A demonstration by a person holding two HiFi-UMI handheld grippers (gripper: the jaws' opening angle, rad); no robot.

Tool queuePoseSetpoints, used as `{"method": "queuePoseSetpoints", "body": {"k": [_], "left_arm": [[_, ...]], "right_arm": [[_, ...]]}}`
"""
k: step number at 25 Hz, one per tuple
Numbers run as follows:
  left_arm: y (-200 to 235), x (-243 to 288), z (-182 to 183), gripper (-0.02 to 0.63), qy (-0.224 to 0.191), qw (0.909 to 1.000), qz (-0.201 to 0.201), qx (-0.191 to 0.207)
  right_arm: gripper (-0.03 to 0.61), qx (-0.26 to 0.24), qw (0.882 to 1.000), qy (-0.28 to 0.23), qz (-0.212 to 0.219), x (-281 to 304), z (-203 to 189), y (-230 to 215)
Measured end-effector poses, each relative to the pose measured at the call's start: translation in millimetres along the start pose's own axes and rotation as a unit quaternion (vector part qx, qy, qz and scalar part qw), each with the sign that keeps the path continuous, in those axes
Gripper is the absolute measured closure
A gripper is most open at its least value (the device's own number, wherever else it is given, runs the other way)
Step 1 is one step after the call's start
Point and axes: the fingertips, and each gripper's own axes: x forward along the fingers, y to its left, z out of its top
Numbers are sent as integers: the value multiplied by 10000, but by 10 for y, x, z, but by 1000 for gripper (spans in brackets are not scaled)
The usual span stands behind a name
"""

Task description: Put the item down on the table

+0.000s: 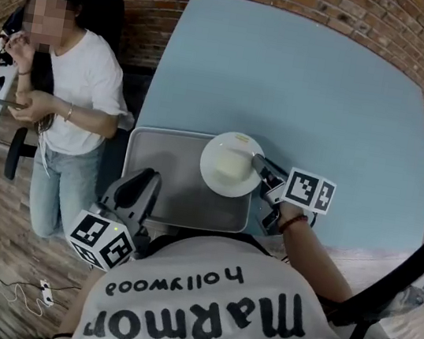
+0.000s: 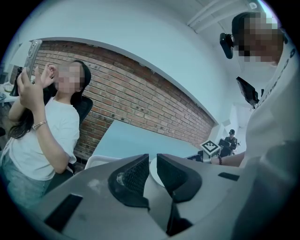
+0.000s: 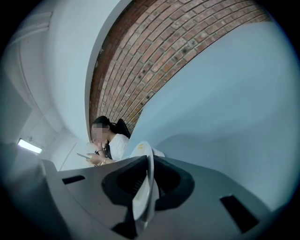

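Note:
A white plate [image 1: 231, 164] with a pale block of food on it hangs over the right part of the grey tray [image 1: 161, 189]. My right gripper [image 1: 259, 163] is shut on the plate's right rim. In the right gripper view the plate [image 3: 144, 152] stands edge-on between the jaws of that gripper [image 3: 149, 164], above the light blue table [image 3: 225, 93]. My left gripper [image 1: 144, 186] sits by the tray's front left corner, its jaws almost together and holding nothing. In its own view, the left gripper [image 2: 153, 161] shows a sliver of plate [image 2: 153, 172] through the thin gap.
The light blue table [image 1: 288, 89] stretches away behind the tray, against a brick wall. A seated person [image 1: 80, 96] in a white shirt is close to the table's left edge. The tray lies at the near table edge.

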Motion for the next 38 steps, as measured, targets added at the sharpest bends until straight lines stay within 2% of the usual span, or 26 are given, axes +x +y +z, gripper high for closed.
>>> {"method": "queuePoseSetpoints", "body": {"k": [3, 9, 13, 18, 21, 23, 33, 35, 38], "left_arm": [[32, -20, 3, 558, -8, 10000, 38, -20], [51, -26, 10, 558, -29, 10000, 82, -12], [47, -32, -1, 558, -31, 10000, 85, -21], [37, -12, -17, 558, -46, 10000, 83, -22], [19, 15, -23, 558, -33, 10000, 49, -2], [12, 28, -20, 558, -38, 10000, 34, 8], [3, 41, -27, 558, -74, 10000, 17, -38], [-8, 40, -37, 558, -68, 10000, -6, -41], [-39, 65, -46, 558, -70, 10000, -58, -21]], "right_arm": [[546, -196, 9997, 82, -78, 9, -8, -1], [528, -1098, 9922, 366, -458, 22, 6, -25], [518, -1693, 9821, 477, -681, 41, -15, -21], [508, -2110, 9731, 512, -767, 47, -33, -34], [495, -2654, 9595, 499, -803, 44, -46, -24], [491, -2846, 9536, 521, -836, 38, -57, -17], [489, -2151, 9741, 199, -668, -109, 66, -95], [489, -1975, 9791, 44, -488, -160, 135, -88], [491, -1497, 9882, -303, 87, -265, 288, -40]]}}
